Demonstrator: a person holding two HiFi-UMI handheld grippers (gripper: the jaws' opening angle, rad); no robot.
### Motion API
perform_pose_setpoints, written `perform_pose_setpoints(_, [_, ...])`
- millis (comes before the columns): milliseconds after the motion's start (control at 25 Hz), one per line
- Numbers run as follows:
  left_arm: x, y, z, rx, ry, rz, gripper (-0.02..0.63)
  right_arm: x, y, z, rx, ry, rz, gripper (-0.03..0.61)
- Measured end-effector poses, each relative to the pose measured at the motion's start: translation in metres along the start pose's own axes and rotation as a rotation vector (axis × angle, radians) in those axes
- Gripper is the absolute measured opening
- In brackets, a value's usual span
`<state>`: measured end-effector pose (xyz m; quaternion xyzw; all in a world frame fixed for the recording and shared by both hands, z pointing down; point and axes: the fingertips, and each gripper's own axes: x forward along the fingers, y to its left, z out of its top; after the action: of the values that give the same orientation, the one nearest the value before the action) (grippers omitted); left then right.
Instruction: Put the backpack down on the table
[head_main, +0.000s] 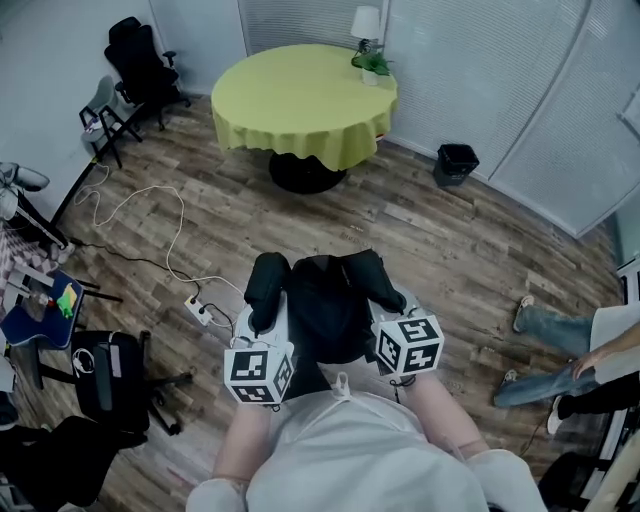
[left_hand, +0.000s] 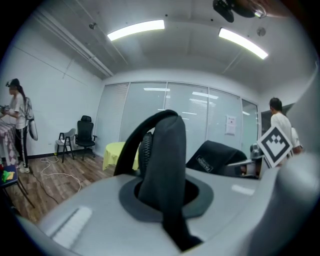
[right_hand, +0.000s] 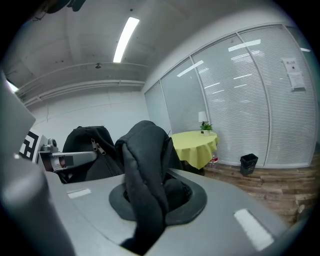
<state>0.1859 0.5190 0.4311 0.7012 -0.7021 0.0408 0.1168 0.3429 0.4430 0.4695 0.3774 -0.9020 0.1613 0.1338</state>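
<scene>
I hold a black backpack (head_main: 322, 305) in the air in front of me, above the wooden floor. My left gripper (head_main: 264, 312) is shut on its left shoulder strap (left_hand: 164, 160). My right gripper (head_main: 388, 305) is shut on the other shoulder strap (right_hand: 144, 167). In each gripper view the padded strap stands up from between the grey jaws. The backpack's body (left_hand: 216, 156) hangs between the two grippers. The round table (head_main: 305, 100) with a yellow-green cloth stands ahead, some way off across the floor.
A lamp and a small plant (head_main: 370, 55) stand at the table's far edge. A black bin (head_main: 455, 162) sits to its right. Office chairs (head_main: 145, 65) stand at the back left. A white cable and power strip (head_main: 200, 308) lie on the floor. A person's legs (head_main: 555, 350) are at right.
</scene>
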Motion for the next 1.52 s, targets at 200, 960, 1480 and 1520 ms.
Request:
perform_pose_setpoints(200, [0.04, 0.033, 0.007, -0.017, 0.02, -0.015, 0.023, 0.046, -0.001, 0.014, -0.002, 0.018, -0.001, 0.041])
perform_pose_setpoints(960, [0.238, 0.195, 0.086, -0.008, 0.041, -0.164, 0.023, 0.272, -0.008, 0.127, 0.03, -0.009, -0.098, 0.041])
perform_pose_setpoints(1480, [0.325, 0.269, 0.092, -0.038, 0.078, -0.063, 0.023, 0.395, -0.024, 0.148, 0.051, 0.041, -0.033, 0.041])
perform_pose_setpoints(1520, [0.334, 0.27, 0.093, -0.04, 0.079, -0.055, 0.023, 0.404, -0.029, 0.151, 0.05, 0.043, -0.025, 0.041])
